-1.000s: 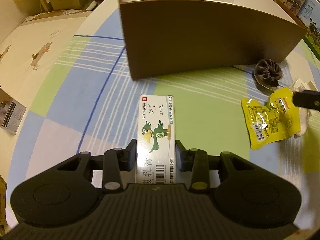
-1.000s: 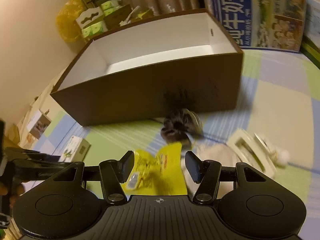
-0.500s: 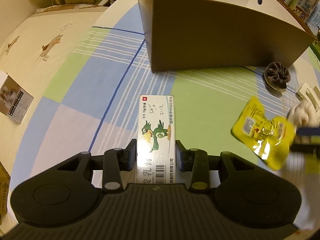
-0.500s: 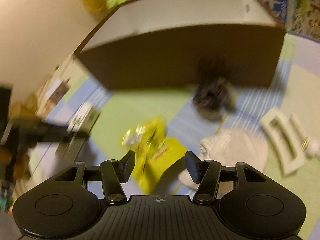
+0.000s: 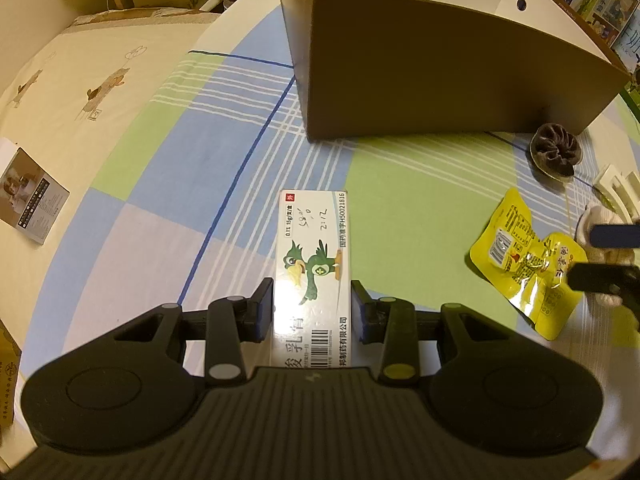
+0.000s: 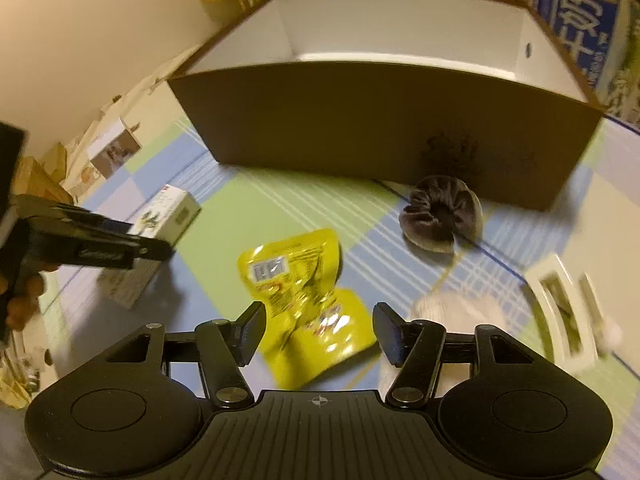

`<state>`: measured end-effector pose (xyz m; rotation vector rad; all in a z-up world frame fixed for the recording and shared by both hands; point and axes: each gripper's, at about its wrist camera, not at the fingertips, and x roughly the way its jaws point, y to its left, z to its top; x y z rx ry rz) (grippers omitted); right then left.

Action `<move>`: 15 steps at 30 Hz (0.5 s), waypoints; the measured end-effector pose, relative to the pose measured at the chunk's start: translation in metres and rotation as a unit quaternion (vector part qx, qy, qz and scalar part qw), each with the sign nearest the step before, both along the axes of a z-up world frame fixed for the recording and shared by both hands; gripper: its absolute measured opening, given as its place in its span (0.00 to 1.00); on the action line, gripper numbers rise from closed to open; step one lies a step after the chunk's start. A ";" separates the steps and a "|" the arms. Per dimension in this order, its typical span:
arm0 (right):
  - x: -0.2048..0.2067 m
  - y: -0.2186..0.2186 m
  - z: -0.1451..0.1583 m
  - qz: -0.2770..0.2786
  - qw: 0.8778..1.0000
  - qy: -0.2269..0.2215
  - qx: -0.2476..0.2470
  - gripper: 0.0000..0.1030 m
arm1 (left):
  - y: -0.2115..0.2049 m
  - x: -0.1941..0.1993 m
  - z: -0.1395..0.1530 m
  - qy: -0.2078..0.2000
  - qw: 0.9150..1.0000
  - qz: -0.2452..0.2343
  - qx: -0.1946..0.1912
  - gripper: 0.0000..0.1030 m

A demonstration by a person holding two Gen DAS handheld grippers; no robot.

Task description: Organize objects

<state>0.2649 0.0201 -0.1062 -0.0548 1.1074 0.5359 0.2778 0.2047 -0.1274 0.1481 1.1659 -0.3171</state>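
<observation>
On the checked bedsheet (image 5: 168, 168), in front of the brown box's (image 5: 440, 80) near wall, the white medicine carton (image 5: 312, 264) lies flat, clamped at its sides by the left tongs (image 5: 312, 312). Toward the sheet's right side, the yellow snack packet (image 6: 304, 300) lies crumpled between the wide-spread right tongs (image 6: 318, 332), neither finger touching it. A dark scrunchie (image 6: 440, 216) sits beside the box's wall.
</observation>
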 end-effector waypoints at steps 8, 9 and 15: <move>0.017 -0.002 -0.017 0.038 0.997 0.050 0.039 0.55 | 0.003 0.000 0.001 0.000 1.000 0.005 -0.006 0.33; 0.015 -0.001 -0.018 0.036 0.997 0.052 0.042 0.54 | 0.003 0.000 0.001 0.000 1.000 0.006 -0.006 0.33; 0.006 0.012 -0.024 0.002 0.999 0.041 0.032 0.40 | 0.003 0.000 0.002 0.000 1.000 0.005 -0.005 0.33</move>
